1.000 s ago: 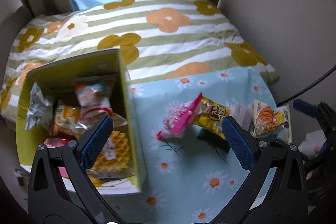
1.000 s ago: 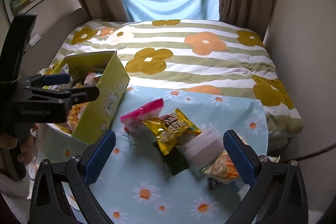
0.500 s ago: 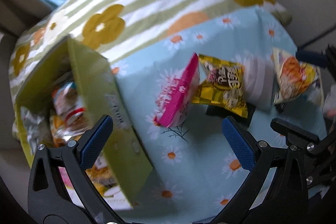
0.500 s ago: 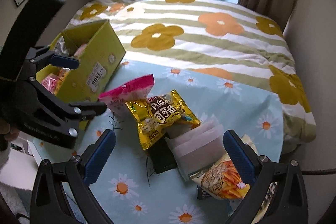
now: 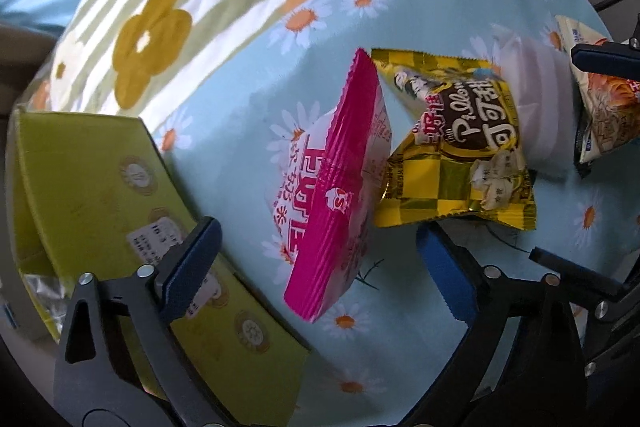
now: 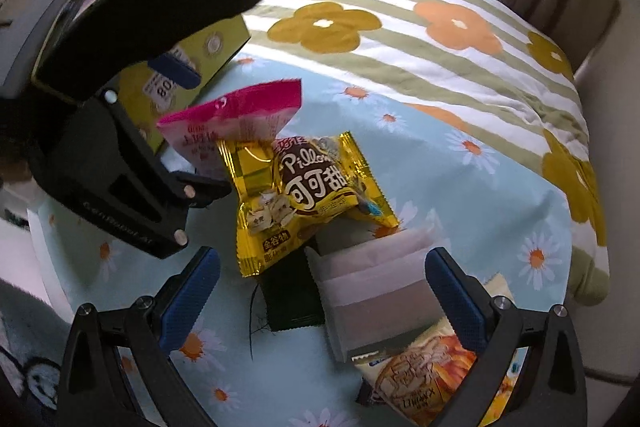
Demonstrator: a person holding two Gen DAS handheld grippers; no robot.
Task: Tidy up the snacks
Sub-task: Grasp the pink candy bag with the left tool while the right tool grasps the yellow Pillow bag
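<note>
A pink snack bag (image 5: 332, 187) stands on edge on the daisy cloth, leaning against a yellow Pillow bag (image 5: 452, 147). My left gripper (image 5: 318, 267) points down over the pink bag. Its jaws are closing with the bag's lower end between them, and the pads are still clear of it. In the right wrist view the pink bag (image 6: 236, 123) and yellow bag (image 6: 304, 195) lie ahead. My right gripper (image 6: 322, 301) stands open over a white packet (image 6: 372, 279) and a black packet (image 6: 292, 299). An orange chip bag (image 6: 424, 379) lies under its right finger.
A green cardboard box (image 5: 100, 187) with snacks inside stands left of the pink bag, close to my left finger. The left gripper's black frame (image 6: 120, 163) fills the left of the right wrist view. A flowered striped blanket (image 6: 400, 47) lies beyond the cloth.
Both grippers have come down closer to the snacks. The left one has tipped to point down, bringing the pink bag between its fingers, which have drawn in a little.
</note>
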